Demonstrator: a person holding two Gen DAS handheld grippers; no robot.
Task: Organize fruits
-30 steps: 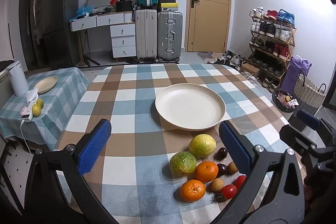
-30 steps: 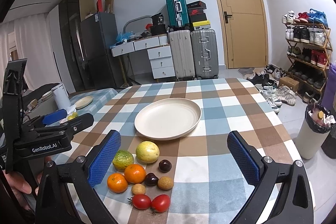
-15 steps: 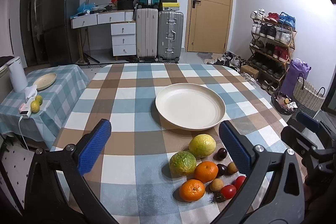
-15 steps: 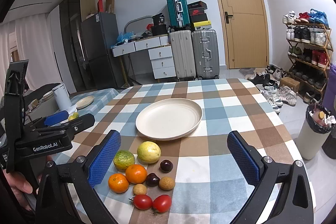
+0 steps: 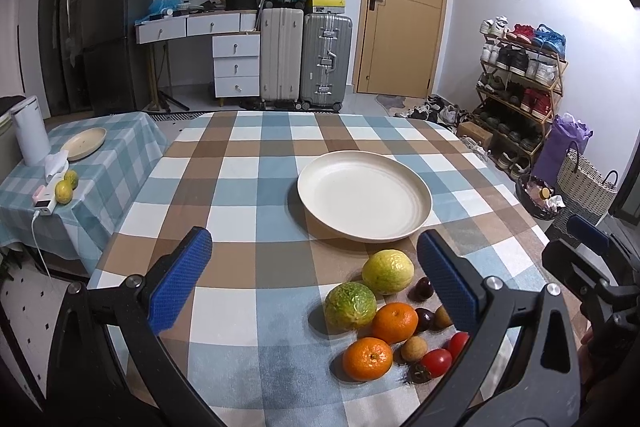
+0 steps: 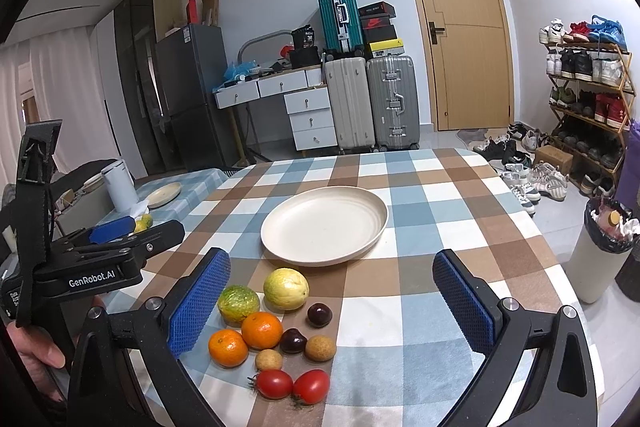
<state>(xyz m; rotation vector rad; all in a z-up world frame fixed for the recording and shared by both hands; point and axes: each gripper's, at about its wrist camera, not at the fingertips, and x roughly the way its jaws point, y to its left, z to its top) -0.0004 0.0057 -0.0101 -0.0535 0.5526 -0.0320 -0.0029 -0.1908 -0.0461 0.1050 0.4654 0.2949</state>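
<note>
An empty cream plate (image 5: 364, 199) (image 6: 324, 225) sits mid-table on the checked cloth. In front of it lies a cluster of fruit: a yellow citrus (image 6: 286, 288) (image 5: 387, 271), a green citrus (image 6: 238, 303) (image 5: 350, 305), two oranges (image 6: 262, 329) (image 5: 394, 322), two dark plums (image 6: 319, 315), two brown longans (image 6: 320, 348) and two tomatoes (image 6: 292, 385) (image 5: 436, 362). My left gripper (image 5: 314, 281) is open and empty, above the table left of the fruit. My right gripper (image 6: 330, 301) is open and empty, above the cluster.
A side table (image 5: 120, 155) to the left holds a small plate (image 5: 84, 143), a white kettle (image 5: 30, 131) and two green-yellow fruits (image 5: 64, 191). Suitcases, a desk, a door and a shoe rack stand behind. A bin (image 6: 600, 251) stands right of the table.
Both grippers have eased slightly back and up; the view of the table shifted a little. Nothing was taken hold of and the fruit has not moved.
</note>
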